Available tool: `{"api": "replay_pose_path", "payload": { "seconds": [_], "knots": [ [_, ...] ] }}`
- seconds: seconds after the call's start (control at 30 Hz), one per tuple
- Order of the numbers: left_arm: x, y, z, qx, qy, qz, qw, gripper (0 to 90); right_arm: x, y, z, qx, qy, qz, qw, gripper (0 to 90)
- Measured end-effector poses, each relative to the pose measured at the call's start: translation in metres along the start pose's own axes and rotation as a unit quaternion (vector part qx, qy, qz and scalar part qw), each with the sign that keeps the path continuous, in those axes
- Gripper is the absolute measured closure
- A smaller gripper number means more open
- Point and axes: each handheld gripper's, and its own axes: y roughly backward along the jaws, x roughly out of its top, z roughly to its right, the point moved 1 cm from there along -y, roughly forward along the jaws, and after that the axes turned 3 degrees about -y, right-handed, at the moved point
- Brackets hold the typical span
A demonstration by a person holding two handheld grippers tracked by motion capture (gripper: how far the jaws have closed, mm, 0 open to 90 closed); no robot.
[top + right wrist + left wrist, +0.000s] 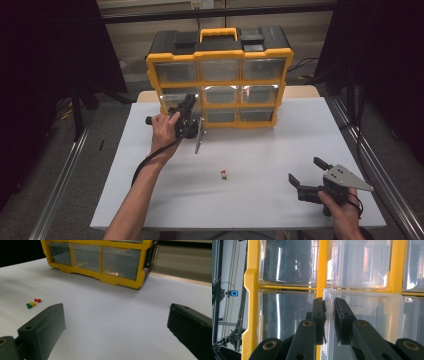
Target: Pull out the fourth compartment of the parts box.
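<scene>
A yellow and black organiser cabinet (pixel 220 54) with clear drawers stands at the back of the white table. My left gripper (pixel 190 104) is raised against its left side. In the left gripper view the jaws (pixel 329 305) are pinched on the clear front edge of a drawer (pixel 367 315), beside the yellow frame (pixel 322 265). That drawer (pixel 172 94) looks to be in the middle row at the left. Three small push pins (pixel 224 174), red, yellow and green (pixel 33 303), lie together mid-table. My right gripper (pixel 309 172) rests near the front right, open and holding nothing (pixel 116 308).
The table's white top (pixel 280 150) spreads between the cabinet and the pins. Metal rails run along both sides of the table, and dark curtains hang to the left and right. The left gripper's cable trails down along the forearm.
</scene>
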Motion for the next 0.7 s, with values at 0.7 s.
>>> {"api": "replay_pose_path", "payload": {
  "seconds": [0.7],
  "knots": [
    [0.003, 0.013, 0.001, 0.009, 0.002, 0.012, 0.9999, 80.4, 0.000, 0.000, 0.000, 0.000, 0.000, -0.001, 1.0000, 1.6]
  ]
}}
